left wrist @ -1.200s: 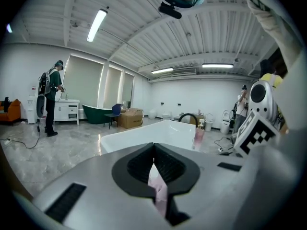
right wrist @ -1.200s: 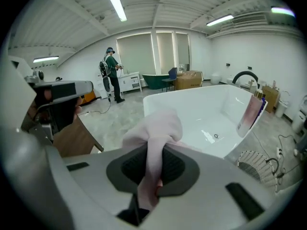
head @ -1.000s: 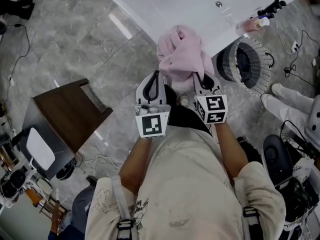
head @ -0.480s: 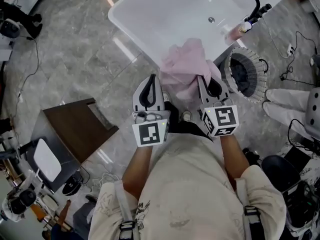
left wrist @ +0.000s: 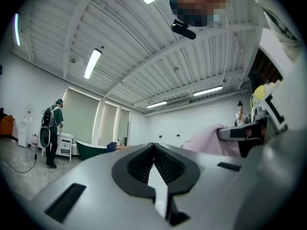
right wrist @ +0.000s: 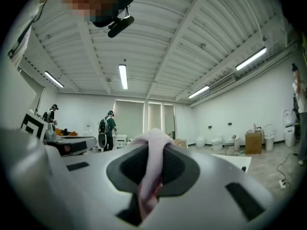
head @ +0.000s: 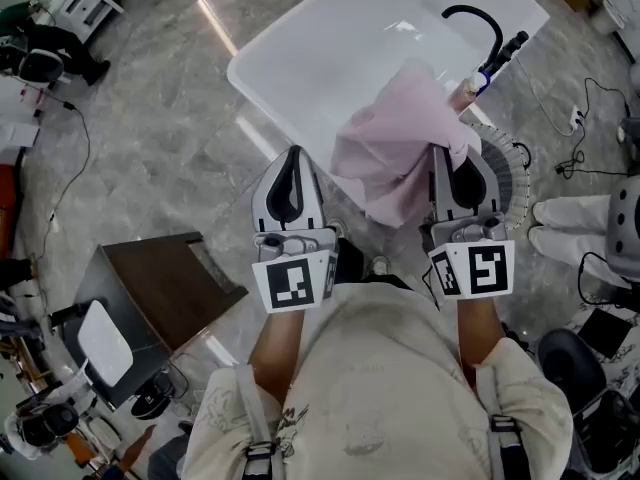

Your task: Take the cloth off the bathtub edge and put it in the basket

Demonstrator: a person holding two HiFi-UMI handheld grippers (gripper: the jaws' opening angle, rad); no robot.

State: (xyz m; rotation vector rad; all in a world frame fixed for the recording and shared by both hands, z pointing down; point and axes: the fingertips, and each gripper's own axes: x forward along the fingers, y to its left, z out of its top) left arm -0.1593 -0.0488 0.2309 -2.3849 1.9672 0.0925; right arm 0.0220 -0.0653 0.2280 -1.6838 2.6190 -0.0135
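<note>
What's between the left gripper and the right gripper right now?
In the head view, the pink cloth hangs between them, pinched by the right gripper.

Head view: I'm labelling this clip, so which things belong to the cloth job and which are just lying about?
Job: pink cloth, pinched in the right gripper; bathtub; basket.
Lying about: brown stool; black faucet; floor cable.
</note>
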